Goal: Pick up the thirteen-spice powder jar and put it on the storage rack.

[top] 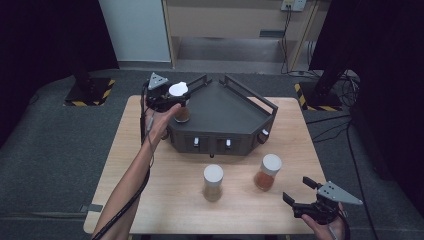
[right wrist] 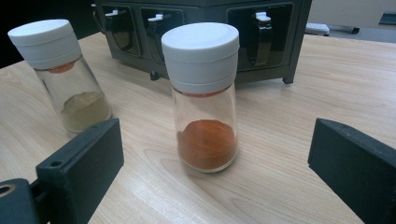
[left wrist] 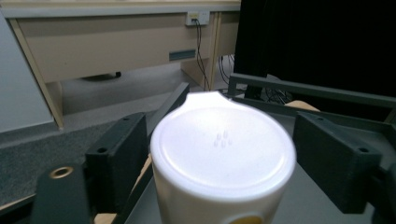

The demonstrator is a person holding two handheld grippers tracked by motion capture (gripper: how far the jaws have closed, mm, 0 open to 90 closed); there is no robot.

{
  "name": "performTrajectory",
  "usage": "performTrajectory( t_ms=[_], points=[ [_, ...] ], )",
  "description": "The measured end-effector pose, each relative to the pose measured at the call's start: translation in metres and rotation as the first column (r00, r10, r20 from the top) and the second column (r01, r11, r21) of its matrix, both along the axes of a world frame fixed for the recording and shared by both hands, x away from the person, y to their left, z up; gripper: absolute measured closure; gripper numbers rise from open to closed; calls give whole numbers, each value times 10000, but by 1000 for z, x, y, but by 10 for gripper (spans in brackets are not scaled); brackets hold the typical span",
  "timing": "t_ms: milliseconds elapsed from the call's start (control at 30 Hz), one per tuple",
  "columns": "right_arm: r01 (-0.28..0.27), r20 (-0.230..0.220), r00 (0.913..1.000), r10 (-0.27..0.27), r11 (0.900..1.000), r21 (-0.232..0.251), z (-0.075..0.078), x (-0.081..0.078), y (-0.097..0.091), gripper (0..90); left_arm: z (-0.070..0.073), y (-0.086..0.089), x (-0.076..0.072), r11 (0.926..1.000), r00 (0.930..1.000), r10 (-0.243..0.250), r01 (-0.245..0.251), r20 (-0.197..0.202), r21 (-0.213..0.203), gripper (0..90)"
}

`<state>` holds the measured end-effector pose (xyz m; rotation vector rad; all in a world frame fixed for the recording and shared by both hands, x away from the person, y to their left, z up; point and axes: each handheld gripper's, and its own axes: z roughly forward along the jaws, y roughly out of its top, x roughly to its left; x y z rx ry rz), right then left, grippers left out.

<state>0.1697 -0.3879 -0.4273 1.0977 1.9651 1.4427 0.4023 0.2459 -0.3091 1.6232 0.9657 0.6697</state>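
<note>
Table [top: 165,210] of pale wood comes first, one of it, with a dark rack [top: 225,112] standing at its 12 o'clock end. That single rack has three front slots facing me, each with a small white-tipped piece in it.

Three jars with white caps are here. One jar [top: 181,102] sits at the rack's 9 o'clock corner, between the jaws of my left gripper [top: 172,97]; the left gripper view has its cap [left wrist: 223,144] between the two black jaws, with a gap at either side, so the pads stand half open around it and do not press. The other two stand on the table at the rack's 6 o'clock side, well apart from each other: a tan jar [top: 213,183] with pale powder and, toward 3 o'clock of it, an orange jar [top: 267,172] with red-orange powder.

My two grippers are smallest. My right gripper [top: 300,192] hovers at the table's 5 o'clock corner, jaws spread wide and holding nothing, pointed at the orange jar, which stands clear ahead of them.
</note>
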Motion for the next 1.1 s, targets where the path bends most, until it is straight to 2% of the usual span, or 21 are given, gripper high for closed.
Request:
performTrajectory(
  t_ms=[167,367,567,700,1100],
  points=[
    [0,-24,10000,0,10000,16,0,0,1,33,9,2,-5,9999,9998,-102,103,163,-108,89],
    [-12,-12,10000,12,10000,14,1,0,1,33,19,9,-14,9991,9989,-283,294,369,-308,80],
    [-21,15,10000,21,10000,12,0,0,1,32,30,20,-27,9983,9961,-578,585,673,-82,66],
    [-35,17,10000,35,10000,-19,0,0,1,32,36,27,-36,9971,9948,-765,763,675,50,58],
    [125,80,9999,-125,9999,38,0,-2,2,21,35,48,-67,9940,9897,-1081,1062,944,242,47]
  ],
)
